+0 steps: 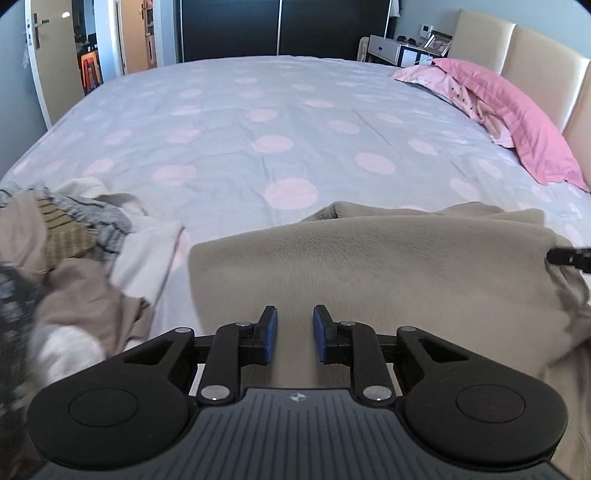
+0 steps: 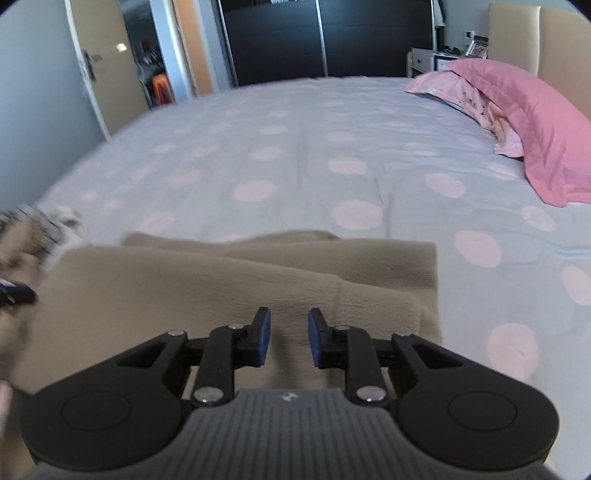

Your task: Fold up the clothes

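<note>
A beige fleece garment [image 1: 369,266] lies folded and fairly flat on the near part of the bed, and in the right wrist view the same beige fleece garment [image 2: 221,280] shows stacked layers. My left gripper [image 1: 295,317] hovers over its near left part, pads a narrow gap apart, with only flat fleece visible beneath. My right gripper [image 2: 289,319] sits over the near right part, open just as narrowly, and nothing is pinched. Each gripper's dark tip pokes into the other's view: the right gripper [image 1: 569,256] and the left gripper [image 2: 14,295].
A heap of unfolded clothes [image 1: 55,240] lies left of the fleece. The grey bedcover with pink dots [image 1: 258,129] stretches away ahead. Pink pillows [image 1: 517,118] lean on the cream headboard [image 1: 535,51] at the right. A dark wardrobe [image 1: 229,29] and an open door [image 1: 48,55] stand beyond.
</note>
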`<state>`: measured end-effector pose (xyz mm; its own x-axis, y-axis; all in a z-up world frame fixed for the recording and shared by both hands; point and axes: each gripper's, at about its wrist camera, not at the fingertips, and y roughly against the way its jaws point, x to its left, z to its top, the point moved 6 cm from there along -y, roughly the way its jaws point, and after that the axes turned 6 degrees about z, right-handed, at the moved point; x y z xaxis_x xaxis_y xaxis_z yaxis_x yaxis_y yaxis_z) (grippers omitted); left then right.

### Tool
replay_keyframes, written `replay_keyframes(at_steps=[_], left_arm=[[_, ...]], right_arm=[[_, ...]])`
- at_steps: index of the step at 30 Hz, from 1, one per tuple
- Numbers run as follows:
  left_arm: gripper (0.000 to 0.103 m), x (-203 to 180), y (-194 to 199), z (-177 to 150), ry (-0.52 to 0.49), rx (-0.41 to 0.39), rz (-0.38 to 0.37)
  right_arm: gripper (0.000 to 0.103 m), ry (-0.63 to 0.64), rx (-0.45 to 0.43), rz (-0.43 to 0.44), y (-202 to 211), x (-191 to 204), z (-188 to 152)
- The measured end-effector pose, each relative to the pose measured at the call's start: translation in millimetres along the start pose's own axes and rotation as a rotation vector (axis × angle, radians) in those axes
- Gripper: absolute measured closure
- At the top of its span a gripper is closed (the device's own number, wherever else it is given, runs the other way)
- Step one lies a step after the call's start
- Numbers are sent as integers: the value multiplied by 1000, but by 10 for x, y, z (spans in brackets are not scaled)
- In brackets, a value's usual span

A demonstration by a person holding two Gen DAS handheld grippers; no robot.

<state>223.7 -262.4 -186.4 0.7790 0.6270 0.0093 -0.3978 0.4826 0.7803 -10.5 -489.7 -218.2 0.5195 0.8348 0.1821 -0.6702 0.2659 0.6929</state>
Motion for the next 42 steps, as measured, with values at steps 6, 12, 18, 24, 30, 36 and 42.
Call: replay_keyframes(at_steps=[6,12,18,24,30,36,42], left_arm=[[85,-64,-453,60,-7,33,22],[86,-105,-701,218,-33,91,75],[86,-72,-394,255,-86,33,106],[86,-191,302,-62,-169,-42,54],[86,-326,261,-365,-228,-2,115],[86,-247,533,-393,-177,17,129],[85,-311,955,-754,-170,29,102]], right_arm=[[93,-17,28,-27,-492,-187,-33],[93,-67,61,-48,-775,-266,200],[94,-103,63,-23,-657,-312,241],[76,14,36,-5,-88,-125,68],[75,93,125,-63,3,-93,-445],[70,59,93,-66,292,-19,-472],[67,109,129,-2,696,188,-823]])
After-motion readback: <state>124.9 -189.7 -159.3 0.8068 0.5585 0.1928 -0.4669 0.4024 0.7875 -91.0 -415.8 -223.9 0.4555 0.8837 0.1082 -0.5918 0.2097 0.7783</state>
